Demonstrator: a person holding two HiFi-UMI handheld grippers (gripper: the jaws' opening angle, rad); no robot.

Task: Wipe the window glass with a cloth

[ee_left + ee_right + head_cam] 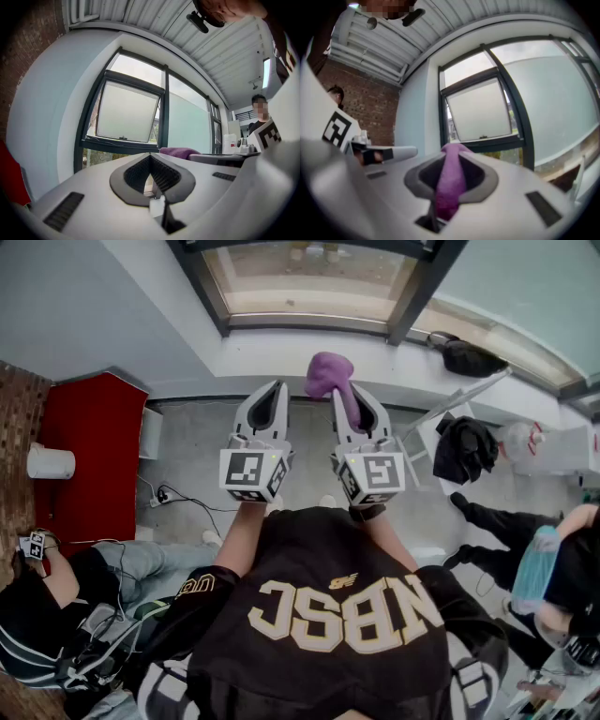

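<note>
- Dark-framed window straight ahead, one sash tilted open, pale window glass [480, 110] filling most of both gripper views. Why are you holding both arms out front like that?

- Remote operator here. I've got the right gripper [356, 401] aimed at the window because it carries the cloth [328, 374]. Its fingers are clamped on the purple fabric, which fills the gap between the pads. The left gripper [274, 395] sits just beside it, level with it, fingers pressed together at the tips with nothing in them. My guess is it's just riding along out of the way.

- Which way is the cloth lying?

- Its long axis runs along the fingers. One end is tucked back toward the gripper body, and the other pokes out past the tips as a soft bunch pointing at the window (handy, since the bunch would meet the pane before any plastic does). That looks like the reason for the lengthwise grip.

- Is it on the glass?

- Doesn't look like it. From the head view the bunch sits over the white ledge below the frame, apart from the pane. That would fit lining up for a pass just as well as having pulled back after one, so I can't call it.
</note>
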